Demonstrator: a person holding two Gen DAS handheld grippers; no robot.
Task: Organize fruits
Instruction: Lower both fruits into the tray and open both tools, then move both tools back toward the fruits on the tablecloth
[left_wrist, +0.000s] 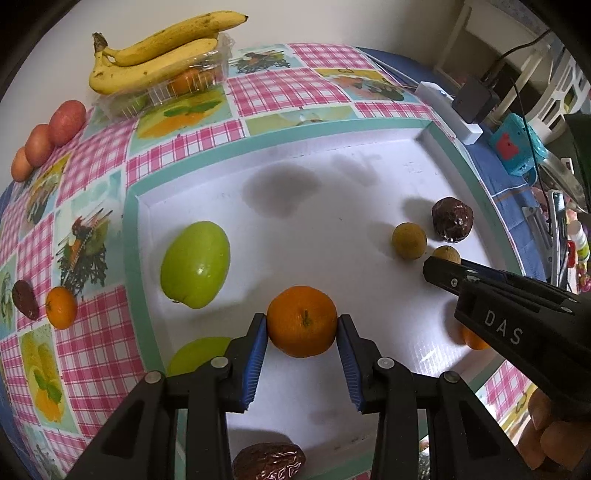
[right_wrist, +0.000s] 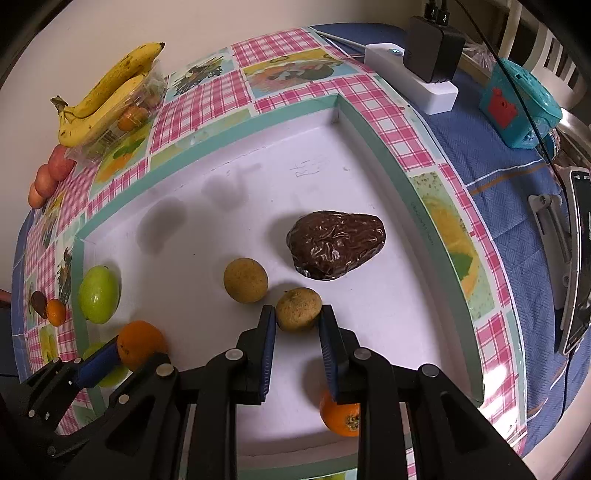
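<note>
Plainly, white letters "DAS" mark the right hand-held gripper (left_wrist: 443, 271).

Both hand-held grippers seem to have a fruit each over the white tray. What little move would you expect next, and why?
Probably a small lift. The left hand-held gripper has its pads on the orange, and the right hand-held gripper is shut on a small brown fruit; both fruits appear still low over the white tray.

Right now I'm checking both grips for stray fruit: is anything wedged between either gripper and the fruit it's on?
Nothing visible. The left gripper has its pads directly on the orange, and the right gripper is shut on the tan round fruit. The other tan fruit sits just beside it, outside the jaws.
</note>
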